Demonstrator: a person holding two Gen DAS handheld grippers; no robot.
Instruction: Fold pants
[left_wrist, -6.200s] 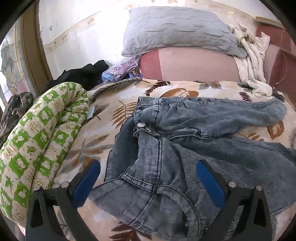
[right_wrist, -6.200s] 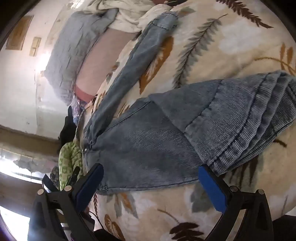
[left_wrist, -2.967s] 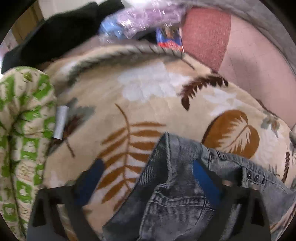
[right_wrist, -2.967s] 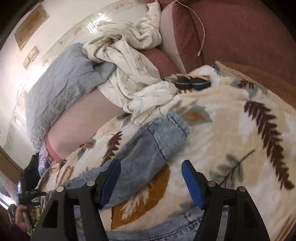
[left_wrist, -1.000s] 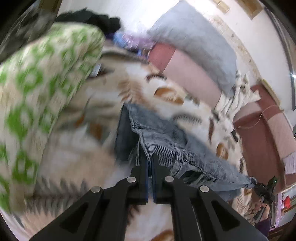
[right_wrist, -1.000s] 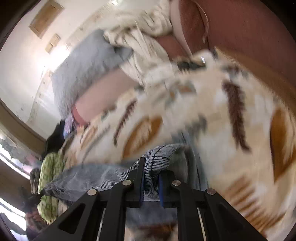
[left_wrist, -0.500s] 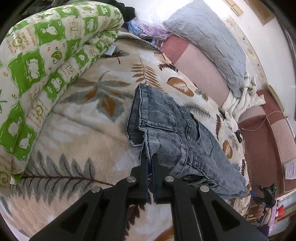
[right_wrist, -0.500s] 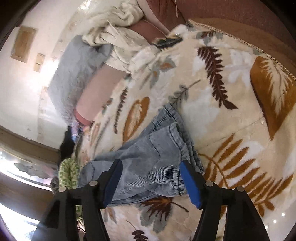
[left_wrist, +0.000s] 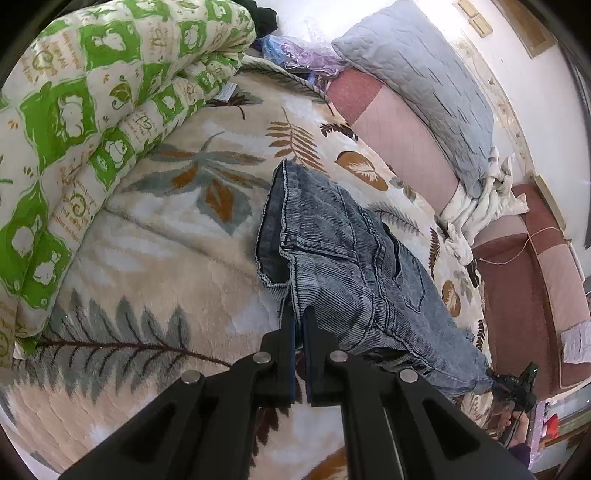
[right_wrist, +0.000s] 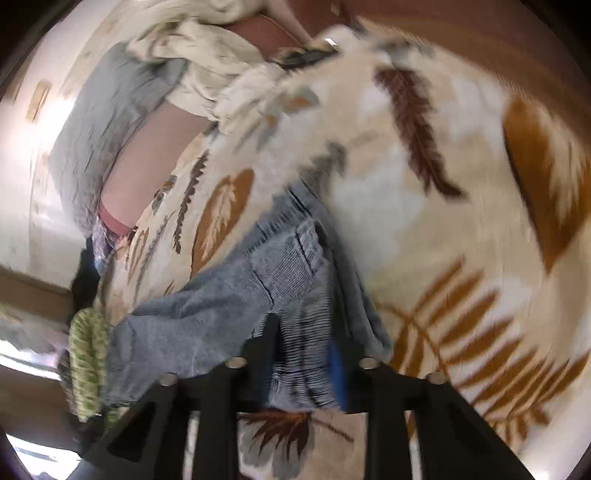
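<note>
The blue denim pants (left_wrist: 343, 254) lie folded lengthwise on the leaf-patterned blanket (left_wrist: 177, 236). My left gripper (left_wrist: 298, 317) is shut on the waistband corner of the pants. In the blurred right wrist view my right gripper (right_wrist: 303, 354) is closed around the bunched leg end of the pants (right_wrist: 229, 299), with denim filling the gap between the fingers. The right gripper also shows far off in the left wrist view (left_wrist: 517, 384), at the pants' leg end.
A rolled green-and-white quilt (left_wrist: 88, 118) lies along the left. A grey pillow (left_wrist: 417, 85) and a crumpled cream cloth (left_wrist: 484, 199) rest against the pink headboard (left_wrist: 402, 140). Dark clothes and plastic bags sit in the far corner (left_wrist: 295, 55).
The right gripper, open half a second ago, has closed on the leg end of the pants. The left gripper stays shut on the waistband and has shifted slightly.
</note>
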